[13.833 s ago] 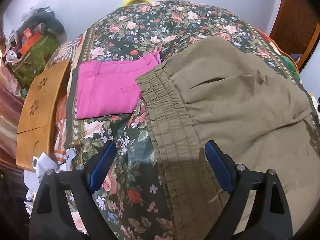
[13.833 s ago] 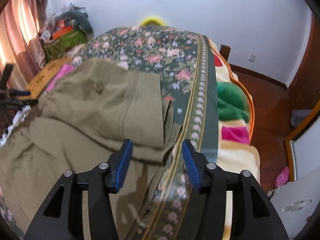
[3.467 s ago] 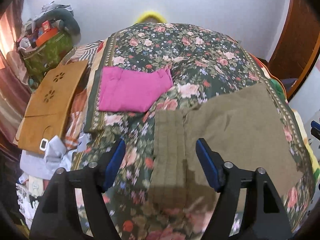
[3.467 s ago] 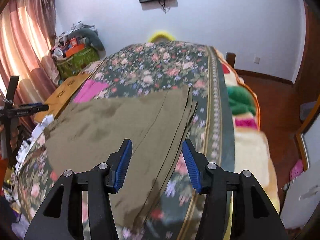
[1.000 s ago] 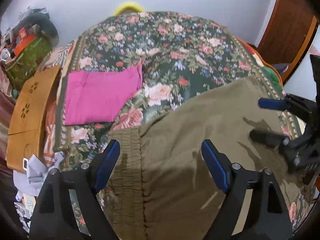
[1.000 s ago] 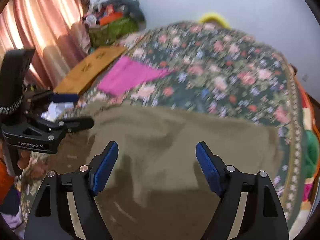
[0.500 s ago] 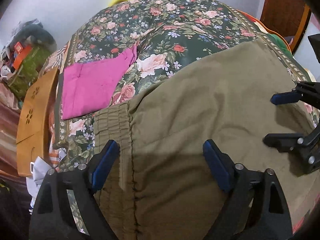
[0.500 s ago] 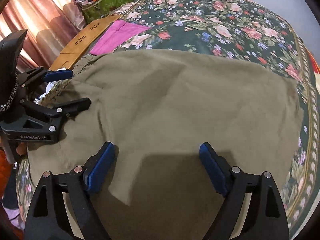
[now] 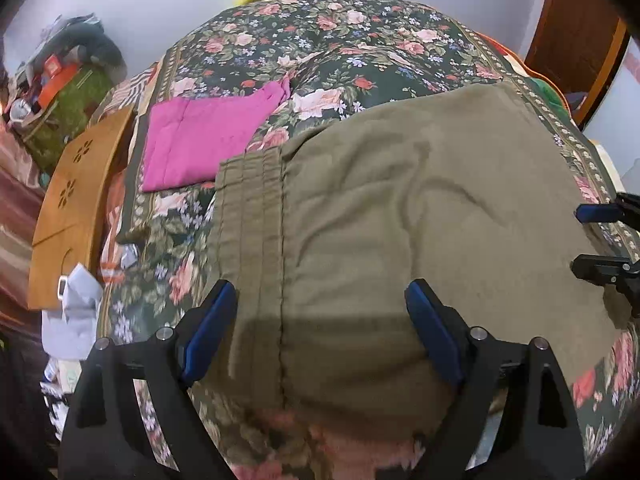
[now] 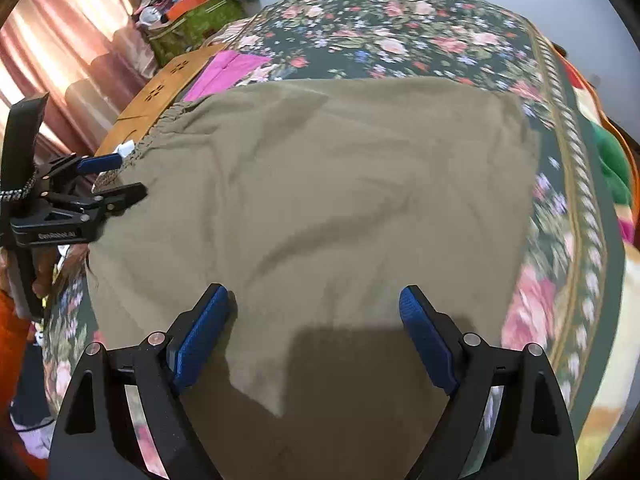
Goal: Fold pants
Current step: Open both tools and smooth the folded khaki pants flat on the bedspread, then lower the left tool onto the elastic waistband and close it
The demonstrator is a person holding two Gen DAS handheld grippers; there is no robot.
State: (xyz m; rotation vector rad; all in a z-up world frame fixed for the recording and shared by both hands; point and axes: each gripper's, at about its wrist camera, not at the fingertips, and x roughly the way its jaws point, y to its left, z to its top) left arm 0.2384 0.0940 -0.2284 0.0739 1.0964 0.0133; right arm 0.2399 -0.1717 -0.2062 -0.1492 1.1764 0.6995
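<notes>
Olive-green pants (image 9: 400, 220) lie folded into a broad rectangle on the floral bedspread (image 9: 340, 40); their elastic waistband (image 9: 252, 208) is on the left. My left gripper (image 9: 320, 336) is open and empty, hovering over the near waistband edge. My right gripper (image 10: 316, 332) is open and empty over the pants' near edge (image 10: 320, 200) at the leg end. The left gripper also shows at the left of the right wrist view (image 10: 116, 178), and the right gripper at the right edge of the left wrist view (image 9: 588, 236).
Folded pink pants (image 9: 208, 140) lie beyond the waistband. A wooden board (image 9: 76, 200) and white cloth (image 9: 72, 308) sit off the bed's left side. A cluttered green bag (image 10: 192, 24) and pink curtains (image 10: 72, 52) stand at the far left. A green and pink blanket (image 10: 608, 152) lies at the right.
Both grippers have drawn back toward the near edge of the pants and stayed open. The pants lie flatter, with more bedspread showing beyond them.
</notes>
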